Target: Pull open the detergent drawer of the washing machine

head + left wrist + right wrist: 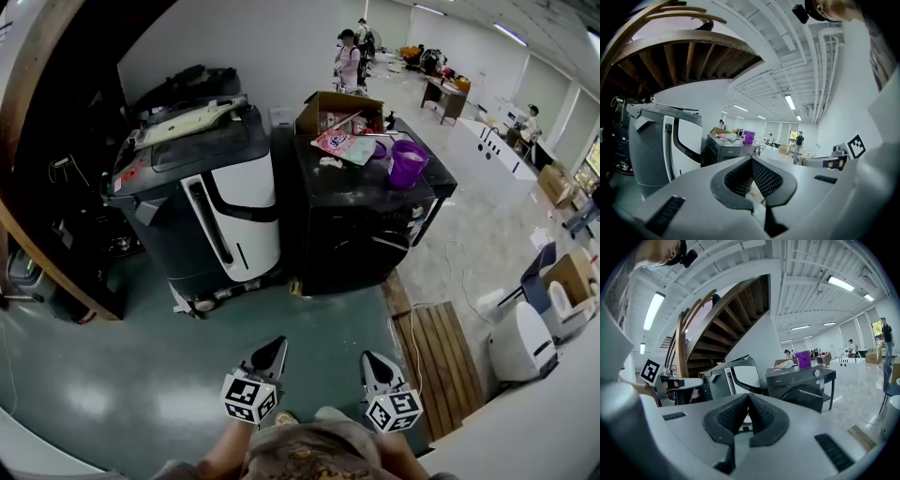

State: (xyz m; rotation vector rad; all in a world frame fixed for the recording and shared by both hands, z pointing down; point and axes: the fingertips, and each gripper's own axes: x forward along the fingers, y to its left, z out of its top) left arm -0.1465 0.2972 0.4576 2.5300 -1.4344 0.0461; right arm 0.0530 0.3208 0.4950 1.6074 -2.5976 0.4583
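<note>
Left gripper (275, 344): jaws pressed together at the tips with nothing between them; held low over the green floor (141, 366), pointing towards the machines.
Right gripper (372, 358): jaws pressed together and empty; just beside the left gripper, over the same floor.
Washing machine (361, 234): black front-loader standing on the floor ahead of both grippers, well apart from them.
Detergent drawer: belongs to the upper band of the washing machine's front; nothing stands out from that band, and the drawer's outline cannot be made out from here.
Purple bucket (407, 163): upright on the washing machine's top, towards its right edge.
Cardboard box (333, 105): open, at the far edge of the same top.
Pink packet (339, 143): lying flat mid-top, between the box and the bucket.
Grey-and-white machine (225, 216): just beside the washing machine, on its left.
Slatted wooden platform (441, 361): on the floor, right of the right gripper.
Wooden staircase (717, 329): rising behind the grey-and-white machine.
</note>
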